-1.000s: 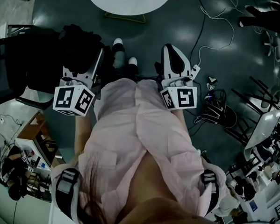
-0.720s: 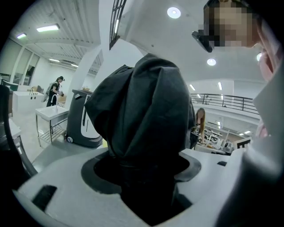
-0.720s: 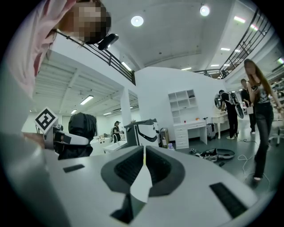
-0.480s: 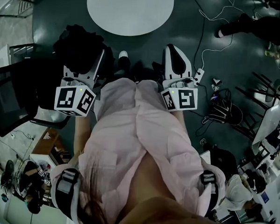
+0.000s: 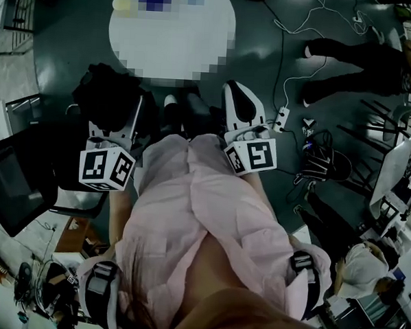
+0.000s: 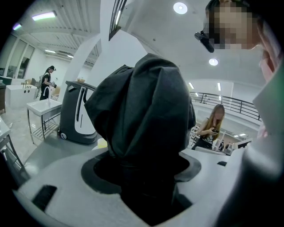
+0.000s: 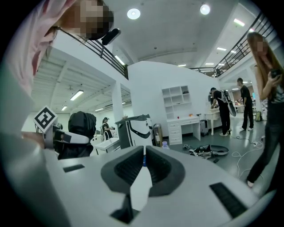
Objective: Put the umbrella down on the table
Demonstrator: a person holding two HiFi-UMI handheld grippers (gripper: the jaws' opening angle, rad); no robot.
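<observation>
1. One round white table (image 5: 197, 60) stands just ahead of both grippers.
2. One folded black umbrella (image 6: 142, 111), not yet on the table, is clamped in the left gripper (image 6: 142, 186), whose jaws are spread wide around it.
3. Two grippers in all: the right gripper (image 7: 143, 166) has its jaws pressed together and holds nothing.

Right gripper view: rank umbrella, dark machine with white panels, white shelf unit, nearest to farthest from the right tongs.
1. umbrella, at far left, closest.
2. dark machine with white panels, centre-left, farther back on the floor.
3. white shelf unit, centre-right, against the back wall.
</observation>
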